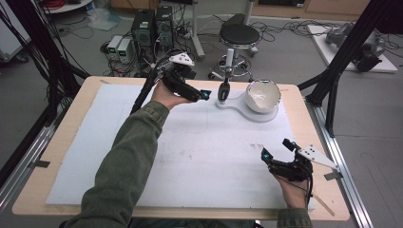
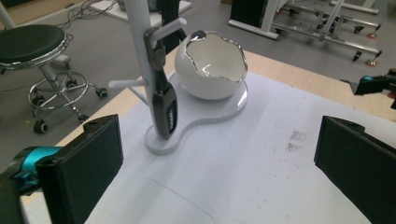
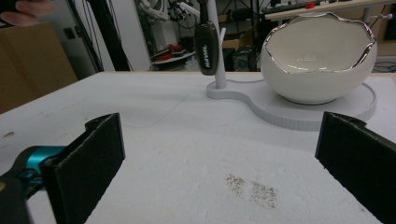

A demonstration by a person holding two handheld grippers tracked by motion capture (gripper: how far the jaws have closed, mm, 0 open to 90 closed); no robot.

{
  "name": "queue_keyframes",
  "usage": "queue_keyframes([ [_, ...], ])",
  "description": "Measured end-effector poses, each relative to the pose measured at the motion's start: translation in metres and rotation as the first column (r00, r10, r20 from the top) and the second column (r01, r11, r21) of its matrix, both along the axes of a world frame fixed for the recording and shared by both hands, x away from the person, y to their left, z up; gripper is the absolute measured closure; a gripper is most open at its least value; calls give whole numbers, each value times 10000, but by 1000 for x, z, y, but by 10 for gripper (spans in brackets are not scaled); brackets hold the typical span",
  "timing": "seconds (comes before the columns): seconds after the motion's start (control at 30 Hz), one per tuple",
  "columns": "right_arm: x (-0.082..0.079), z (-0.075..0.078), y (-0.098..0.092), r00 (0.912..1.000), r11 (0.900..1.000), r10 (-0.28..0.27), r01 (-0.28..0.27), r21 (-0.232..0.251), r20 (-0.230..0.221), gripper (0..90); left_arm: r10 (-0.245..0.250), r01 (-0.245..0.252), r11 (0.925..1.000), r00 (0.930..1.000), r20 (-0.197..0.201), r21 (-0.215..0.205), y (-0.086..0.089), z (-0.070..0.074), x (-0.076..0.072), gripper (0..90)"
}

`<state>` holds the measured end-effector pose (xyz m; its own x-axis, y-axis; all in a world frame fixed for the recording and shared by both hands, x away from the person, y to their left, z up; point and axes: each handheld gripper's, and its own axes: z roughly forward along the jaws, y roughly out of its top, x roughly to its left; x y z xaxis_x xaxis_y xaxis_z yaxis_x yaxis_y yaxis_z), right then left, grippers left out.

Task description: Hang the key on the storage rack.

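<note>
A white stand base (image 1: 236,107) sits at the far middle of the white mat. On it rests a white egg-shaped bowl (image 1: 263,96) with a jagged silver rim, and a dark key fob (image 1: 222,90) hangs from its post. My left gripper (image 1: 202,88) hovers just left of the fob, open, with nothing between its pads. In the left gripper view the fob (image 2: 166,109), post (image 2: 139,37) and bowl (image 2: 212,70) lie ahead of the left gripper (image 2: 219,154). My right gripper (image 1: 277,148) is open near the mat's front right, facing the bowl (image 3: 317,65) and fob (image 3: 205,44).
A dark smudge (image 3: 252,189) marks the mat in front of the right gripper (image 3: 219,154). Beyond the table's far edge stand a black stool (image 1: 239,35) and computer towers (image 1: 152,26). Black frame struts (image 1: 349,42) rise at both sides.
</note>
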<state>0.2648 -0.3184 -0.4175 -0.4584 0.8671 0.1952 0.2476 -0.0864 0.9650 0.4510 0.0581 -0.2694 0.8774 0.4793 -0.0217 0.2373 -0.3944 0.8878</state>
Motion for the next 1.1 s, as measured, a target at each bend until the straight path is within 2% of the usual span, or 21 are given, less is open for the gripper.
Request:
queue_keyframes([
  [0.2, -2, 0, 0, 10000, 10000, -20, 20, -1, -42, 4, 174, -173, 9998, 9997, 141, -124, 14, -3, -15, 17],
  [0.4, -4, -1, 0, 9999, 9999, -87, 87, -123, -57, 4, 461, -456, 9986, 9987, 200, -252, 38, -9, -28, 17],
  [0.7, -8, -3, -3, 9997, 9997, -206, 205, -114, -120, 4, 1215, -1211, 9907, 9926, 23, -618, 79, -27, -41, 17],
  [0.77, -8, -3, -4, 9997, 9997, -218, 216, -122, -121, 3, 1343, -1346, 9897, 9909, -109, -489, 89, -32, -44, 17],
  [0.87, -9, -2, -5, 9995, 9990, -314, 311, -309, -89, 4, 1309, -1302, 9913, 9907, -373, 204, 97, -34, -46, 17],
  [0.93, -10, -2, -5, 9992, 9989, -373, 368, -297, -157, 4, 1238, -1228, 9921, 9912, -466, 237, 100, -32, -50, 17],
  [1.1, -10, -2, -5, 9992, 9988, -398, 395, -292, -89, 4, 1379, -1380, 9904, 9904, -124, -75, 107, -22, -58, 17],
])
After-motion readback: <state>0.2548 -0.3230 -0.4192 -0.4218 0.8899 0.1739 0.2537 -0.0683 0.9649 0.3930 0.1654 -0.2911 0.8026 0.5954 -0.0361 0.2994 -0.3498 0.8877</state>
